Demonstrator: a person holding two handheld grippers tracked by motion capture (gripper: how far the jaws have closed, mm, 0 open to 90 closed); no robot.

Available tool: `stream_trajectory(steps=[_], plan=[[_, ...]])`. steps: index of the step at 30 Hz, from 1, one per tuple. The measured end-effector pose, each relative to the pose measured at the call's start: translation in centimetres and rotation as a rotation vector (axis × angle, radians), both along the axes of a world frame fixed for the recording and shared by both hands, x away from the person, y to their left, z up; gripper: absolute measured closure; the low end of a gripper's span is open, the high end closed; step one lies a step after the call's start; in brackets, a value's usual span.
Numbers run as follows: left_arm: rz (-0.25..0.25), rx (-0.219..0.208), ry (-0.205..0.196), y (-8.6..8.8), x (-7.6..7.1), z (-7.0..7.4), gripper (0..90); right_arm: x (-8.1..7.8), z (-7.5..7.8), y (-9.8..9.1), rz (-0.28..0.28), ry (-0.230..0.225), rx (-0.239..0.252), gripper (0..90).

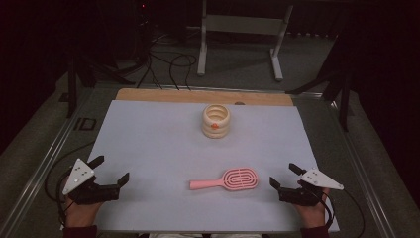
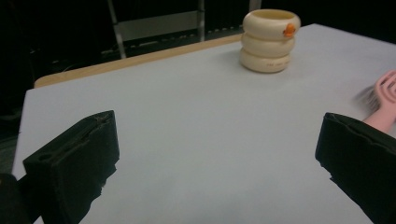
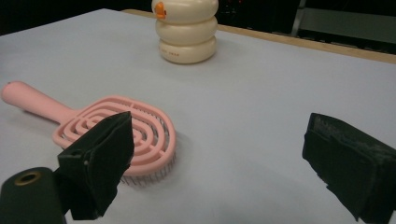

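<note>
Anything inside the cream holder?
From above, the holder has an open top, and the visible inside looks empty. Its walls hide the lower part and the bottom.

In the left gripper view the brush [image 2: 384, 100] is cut off by the right edge, with its bristles blurred and its handle partly behind the tool's right jaw. In the right gripper view that tool's left jaw covers part of the brush head, and the top of the holder [image 3: 187, 30] is cut off by the upper edge. The small print on the holder's bottom ring is too small to read. In the high view the forearms run off the bottom edge.
</note>
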State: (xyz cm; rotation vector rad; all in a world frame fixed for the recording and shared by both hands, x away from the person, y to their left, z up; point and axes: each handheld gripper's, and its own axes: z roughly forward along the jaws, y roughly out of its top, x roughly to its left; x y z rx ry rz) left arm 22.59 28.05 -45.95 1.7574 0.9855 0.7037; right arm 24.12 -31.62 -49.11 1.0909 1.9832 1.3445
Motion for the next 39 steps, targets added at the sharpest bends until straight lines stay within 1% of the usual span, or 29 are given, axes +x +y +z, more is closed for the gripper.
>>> stream_trajectory(steps=[1, 3, 5, 7, 8, 9, 10, 17, 20, 21, 22, 23, 29, 37, 38, 39], plan=[[0.003, -0.005, -0.014, 0.1, -0.1, 0.0, 0.2, 0.1, -0.1, -0.1, -0.001, 0.004, 0.002, 9.1], [0.007, -0.017, -0.019, 0.4, -0.2, 0.1, 0.2, 0.1, -0.2, -0.1, -0.002, 0.007, 0.003, 9.1], [0.008, -0.031, -0.017, 0.4, -0.3, 0.2, 0.1, 0.2, -0.3, 0.0, 0.000, 0.009, -0.008, 9.1], [0.000, -0.049, -0.005, 0.4, -0.3, 0.3, 0.1, 0.2, -0.3, 0.1, 0.005, 0.012, -0.016, 9.1], [-0.003, -0.050, 0.004, 0.3, -0.3, 0.4, 0.1, 0.2, -0.4, 0.1, 0.010, 0.015, -0.016, 9.1], [-0.003, -0.050, 0.004, 0.3, -0.3, 0.4, 0.1, 0.2, -0.4, 0.1, 0.010, 0.015, -0.016, 9.1], [-0.007, -0.027, 0.021, 0.1, -0.2, 0.4, 0.1, 0.3, -0.4, 0.2, 0.013, 0.018, -0.025, 9.1], [-0.013, -0.008, 0.021, -0.1, -0.3, 0.6, 0.1, 0.5, -0.6, 0.1, 0.015, 0.023, -0.021, 9.1], [-0.032, 0.011, 0.031, -0.5, -0.2, 0.5, 0.1, 0.5, -0.6, 0.1, 0.016, 0.023, -0.022, 9.1], [-0.037, 0.023, 0.037, -0.6, -0.1, 0.5, 0.1, 0.5, -0.6, 0.1, 0.018, 0.023, -0.023, 9.1], [-0.037, 0.023, 0.037, -0.6, -0.1, 0.5, 0.1, 0.5, -0.6, 0.1, 0.018, 0.023, -0.023, 9.1], [-0.043, 0.037, 0.043, -0.8, -0.1, 0.5, 0.1, 0.5, -0.6, 0.1, 0.016, 0.022, -0.025, 9.1], [-0.068, 0.066, 0.048, -1.4, -0.1, 0.6, 0.1, 0.6, -0.7, 0.2, 0.020, 0.027, -0.023, 9.1], [-0.086, 0.070, 0.048, -1.9, 0.0, 0.7, 0.1, 0.6, -0.7, 0.3, 0.025, 0.033, -0.025, 9.1], [-0.092, 0.082, 0.052, -2.1, 0.0, 0.6, 0.1, 0.6, -0.8, 0.3, 0.026, 0.033, -0.024, 9.1], [-0.100, 0.083, 0.051, -2.3, 0.0, 0.6, 0.1, 0.7, -0.8, 0.4, 0.026, 0.032, -0.026, 9.1]])
